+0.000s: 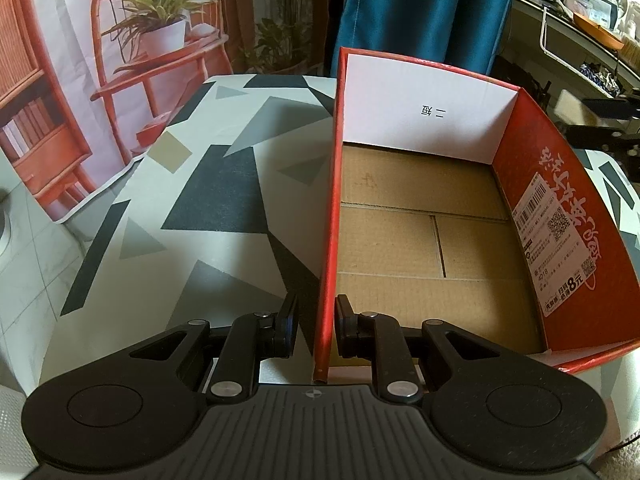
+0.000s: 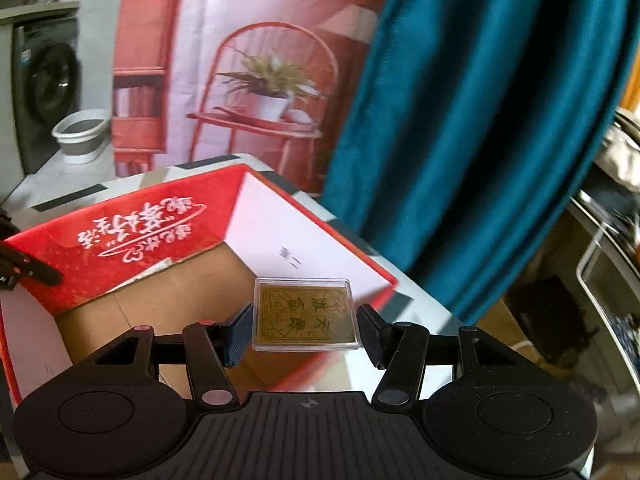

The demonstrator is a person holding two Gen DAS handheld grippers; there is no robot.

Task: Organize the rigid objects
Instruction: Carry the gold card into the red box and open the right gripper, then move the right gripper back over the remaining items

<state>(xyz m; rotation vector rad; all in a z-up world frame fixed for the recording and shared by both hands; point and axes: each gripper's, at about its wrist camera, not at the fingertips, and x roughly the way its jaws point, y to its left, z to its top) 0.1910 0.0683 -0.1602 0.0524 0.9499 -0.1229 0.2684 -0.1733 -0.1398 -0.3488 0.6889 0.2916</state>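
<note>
From the left wrist, our left gripper (image 1: 318,330) pinches the near wall of the empty red box (image 1: 568,216), steadying it. From the right wrist, our right gripper (image 2: 306,330) clamps a clear card case (image 2: 306,314) above the box; we should lower it flat inside.

A printed backdrop (image 1: 120,60) of red rattan chairs and a potted plant hangs at upper left, with a teal curtain (image 2: 480,120) beside it at upper right. The table wears a grey, black and white geometric cloth (image 1: 200,220). A washing machine (image 2: 44,88) and pale basin (image 2: 82,134) stand far left on tiled floor (image 1: 24,248).
</note>
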